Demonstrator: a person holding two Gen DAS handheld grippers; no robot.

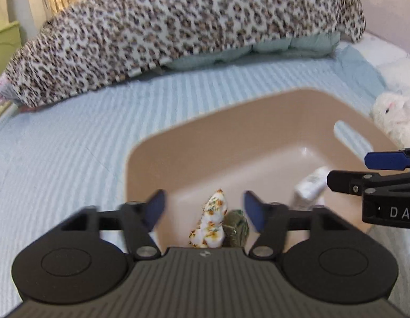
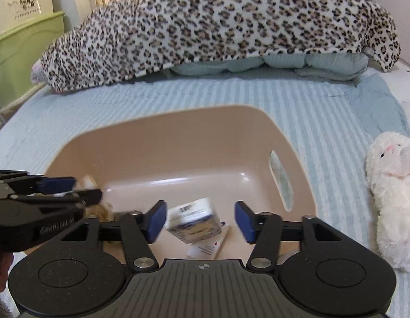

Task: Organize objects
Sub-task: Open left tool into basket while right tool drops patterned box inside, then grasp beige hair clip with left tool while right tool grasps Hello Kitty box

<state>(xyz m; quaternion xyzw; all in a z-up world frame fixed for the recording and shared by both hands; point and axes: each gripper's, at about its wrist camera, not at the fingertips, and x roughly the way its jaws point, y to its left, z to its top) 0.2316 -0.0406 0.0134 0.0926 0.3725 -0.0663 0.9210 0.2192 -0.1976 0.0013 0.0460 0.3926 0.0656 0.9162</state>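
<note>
A beige plastic bin (image 1: 231, 132) (image 2: 162, 145) sits on the striped bed. My left gripper (image 1: 205, 212) is open above its near side, over a floral cloth bundle (image 1: 212, 217) and a dark green item (image 1: 236, 225) lying in the bin. My right gripper (image 2: 199, 220) is open above the bin, with a white printed box (image 2: 194, 220) blurred between and below its fingers, over a flat white packet (image 2: 207, 246). The box also shows in the left wrist view (image 1: 311, 185). Each gripper shows in the other's view, the right one (image 1: 364, 169) and the left one (image 2: 59, 188).
A leopard-print pillow (image 1: 178, 26) (image 2: 218, 21) lies across the far side on a pale green pillow (image 2: 311, 63). A white plush toy (image 2: 390, 185) (image 1: 395, 116) lies right of the bin. A green storage box (image 2: 24, 53) stands off the bed's left.
</note>
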